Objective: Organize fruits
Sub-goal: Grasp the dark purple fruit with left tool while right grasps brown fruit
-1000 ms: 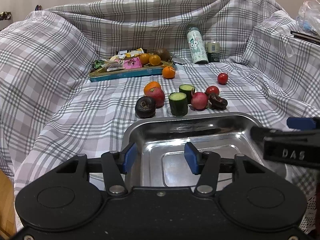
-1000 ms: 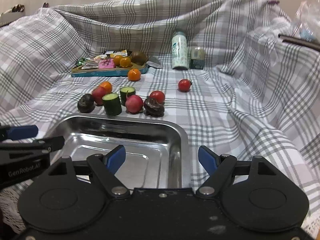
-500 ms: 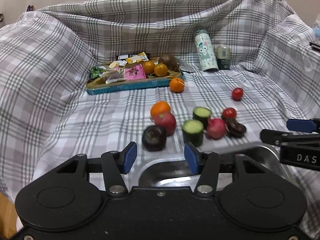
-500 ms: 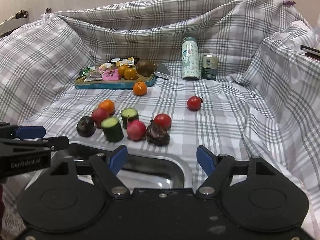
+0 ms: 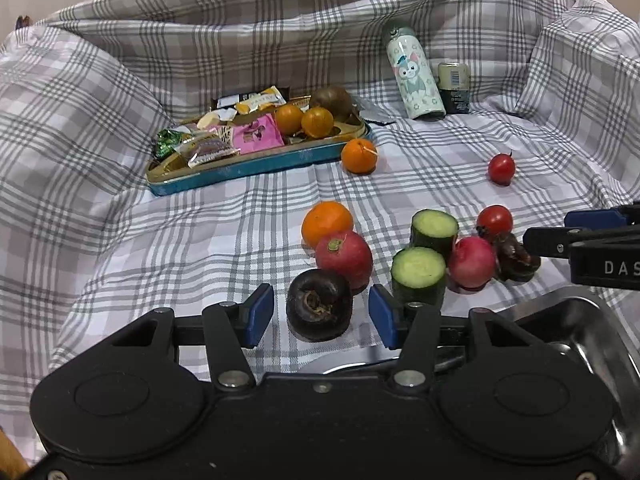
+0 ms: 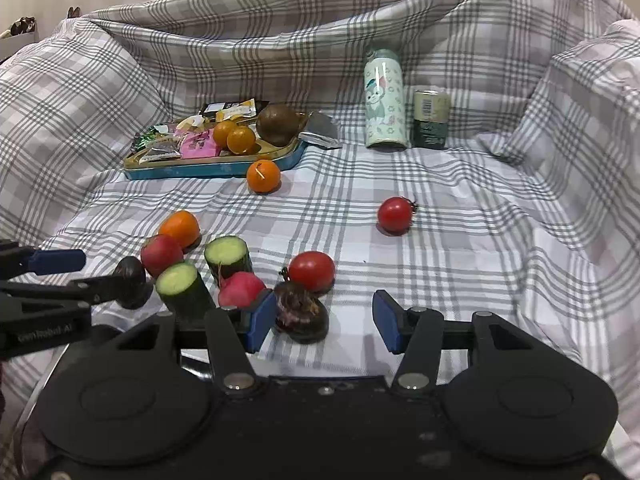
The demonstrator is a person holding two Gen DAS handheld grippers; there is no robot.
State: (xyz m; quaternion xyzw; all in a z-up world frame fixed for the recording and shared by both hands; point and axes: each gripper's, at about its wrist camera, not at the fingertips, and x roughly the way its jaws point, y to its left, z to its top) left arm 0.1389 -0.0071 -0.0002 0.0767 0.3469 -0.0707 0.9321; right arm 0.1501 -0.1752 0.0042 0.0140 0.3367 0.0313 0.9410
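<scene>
A cluster of produce lies on the checked cloth. My left gripper (image 5: pixel 321 316) is open, with a dark round fruit (image 5: pixel 320 310) between its blue pads, a gap on each side. My right gripper (image 6: pixel 324 322) is closing around a second dark wrinkled fruit (image 6: pixel 302 312), which sits by the left pad and well clear of the right one. Around them lie an orange (image 5: pixel 327 222), a red radish (image 5: pixel 344 258), two cucumber pieces (image 5: pixel 418 276), a pink radish (image 5: pixel 471 262) and a tomato (image 5: pixel 495 219). The steel tray (image 5: pixel 560 320) lies just behind the fingers.
A blue tin tray (image 5: pixel 240 168) with snack packets and small oranges stands farther back, a loose orange (image 5: pixel 359 155) beside it. A lone tomato (image 6: pixel 394 214) lies to the right. A patterned bottle (image 6: pixel 384 100) and a can (image 6: pixel 431 120) stand at the back. Cloth folds rise on all sides.
Both grippers have moved forward off the steel tray to the produce cluster, each now with a dark fruit between its pads. The right jaws have narrowed.
</scene>
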